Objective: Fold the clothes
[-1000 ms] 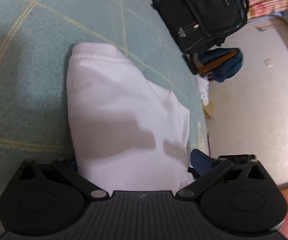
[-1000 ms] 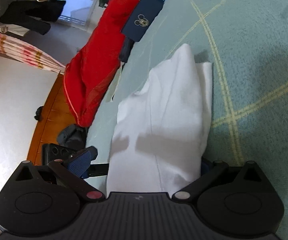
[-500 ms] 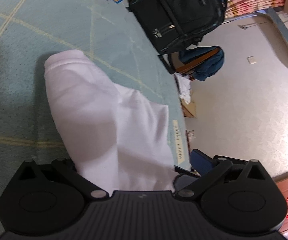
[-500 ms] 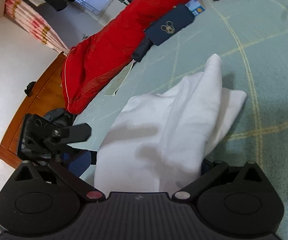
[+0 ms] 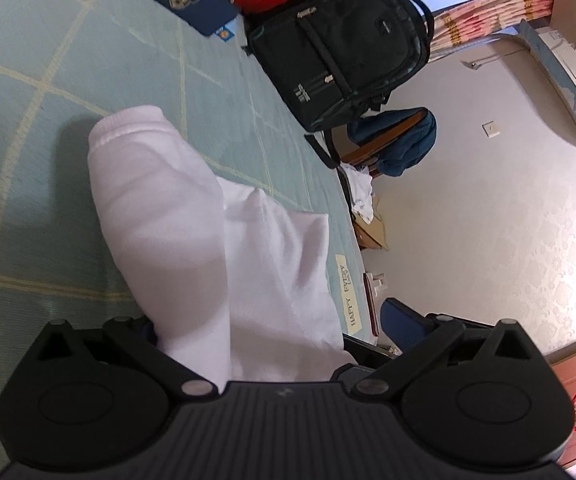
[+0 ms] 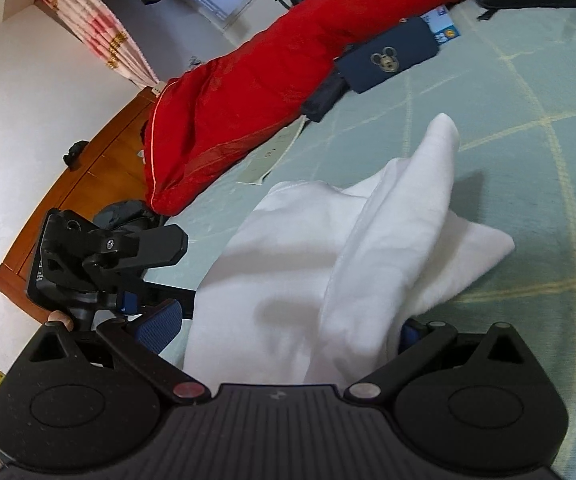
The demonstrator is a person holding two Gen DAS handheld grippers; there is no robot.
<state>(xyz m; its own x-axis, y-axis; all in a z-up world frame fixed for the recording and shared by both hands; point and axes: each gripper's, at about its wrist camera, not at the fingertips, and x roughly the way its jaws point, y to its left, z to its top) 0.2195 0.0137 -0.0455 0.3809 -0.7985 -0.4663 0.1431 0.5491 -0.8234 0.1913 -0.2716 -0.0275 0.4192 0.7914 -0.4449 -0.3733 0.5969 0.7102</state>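
Note:
A white garment (image 5: 216, 248) lies partly folded on the green bed cover (image 5: 48, 80), its ribbed end pointing away. My left gripper (image 5: 276, 324) is open. The cloth bunches up between its spread fingers, hiding the left pad; the blue right pad (image 5: 398, 320) shows bare. In the right wrist view the same white garment (image 6: 328, 256) rises in a ridge between the wide-set fingers of my open right gripper (image 6: 284, 320). The left gripper (image 6: 104, 256) shows there at the cloth's left edge, held by a hand.
A black backpack (image 5: 344, 48) and a red quilt (image 6: 248, 80) lie at the far side of the bed, with a navy case (image 6: 388, 60) beside them. A wooden headboard (image 6: 68, 184) runs along the left. A chair with blue clothes (image 5: 396, 140) stands off the bed.
Both grippers have risen and tilted, pulling the near part of the garment up. The cloth now bunches into a raised ridge instead of lying flat, and more of the room shows.

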